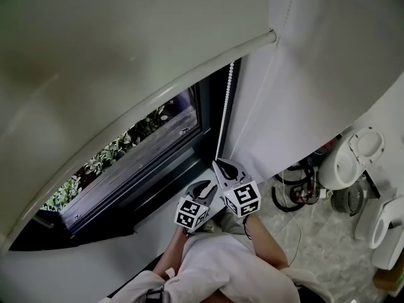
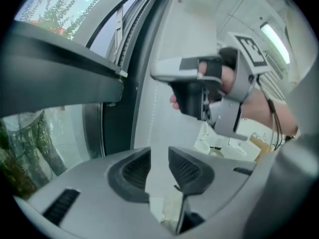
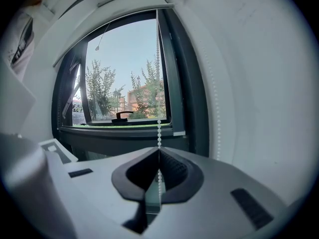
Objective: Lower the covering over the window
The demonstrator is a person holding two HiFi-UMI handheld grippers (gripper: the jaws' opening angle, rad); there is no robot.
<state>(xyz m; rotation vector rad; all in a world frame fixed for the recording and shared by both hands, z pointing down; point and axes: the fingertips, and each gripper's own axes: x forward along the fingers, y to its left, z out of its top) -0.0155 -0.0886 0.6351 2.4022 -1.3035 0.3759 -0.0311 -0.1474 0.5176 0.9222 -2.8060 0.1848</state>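
Note:
A white roller blind [image 1: 126, 55] hangs partly down over the window, its bottom bar [image 1: 189, 74] slanting across the head view. A white bead chain [image 1: 227, 100] drops along the dark frame at the window's right side. My right gripper [image 1: 218, 163] is shut on this chain; in the right gripper view the beads [image 3: 159, 128] run straight down into the closed jaws [image 3: 158, 153]. My left gripper [image 1: 206, 185] sits just below and left of it, open, with nothing between its jaws [image 2: 159, 156]. The left gripper view shows the right gripper [image 2: 209, 93] up ahead.
The dark window frame [image 1: 211, 115] and pale sill [image 1: 167, 210] lie under the grippers. A window handle [image 3: 122, 114] rests on the lower frame. A white wall [image 1: 303, 93] stands to the right. On the floor are a white appliance [image 1: 350, 160] and coiled cables [image 1: 293, 191].

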